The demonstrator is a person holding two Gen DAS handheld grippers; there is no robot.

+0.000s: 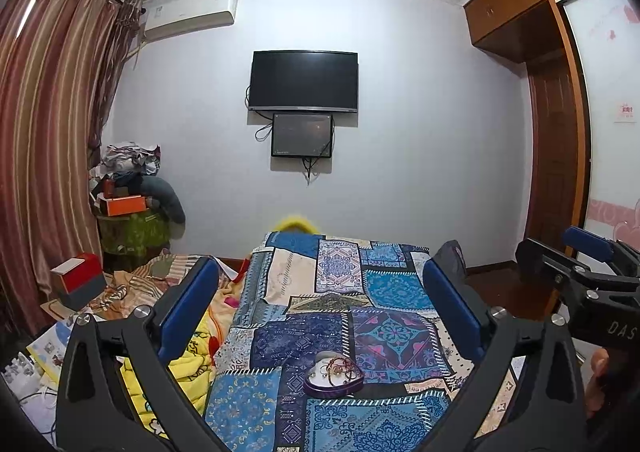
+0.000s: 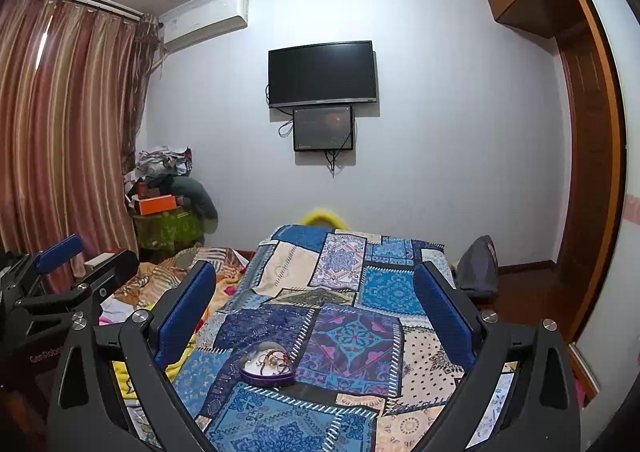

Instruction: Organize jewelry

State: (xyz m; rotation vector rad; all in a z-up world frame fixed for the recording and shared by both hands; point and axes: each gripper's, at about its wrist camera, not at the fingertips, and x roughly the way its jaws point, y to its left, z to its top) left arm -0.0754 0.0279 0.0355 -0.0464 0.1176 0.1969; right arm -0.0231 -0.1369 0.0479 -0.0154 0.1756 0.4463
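Observation:
A purple heart-shaped jewelry box (image 1: 333, 379) lies open on the blue patchwork bedspread (image 1: 384, 284), with a tangle of bracelets and chains (image 1: 339, 366) in it. In the right wrist view the box (image 2: 267, 371) sits low and left of centre, with the jewelry (image 2: 271, 361) inside. My left gripper (image 1: 320, 292) is open and empty, held above and behind the box. My right gripper (image 2: 316, 292) is open and empty too, above the bedspread (image 2: 384, 288). Each gripper shows at the edge of the other's view: the right gripper (image 1: 576, 252) and the left gripper (image 2: 72, 252).
A red and white box (image 1: 78, 276) and striped bedding (image 1: 160, 276) lie on the left of the bed. A cluttered stand with an orange box (image 1: 124, 206) stands by the curtain. A TV (image 1: 303, 81) hangs on the far wall. A wardrobe (image 1: 556, 140) is at right.

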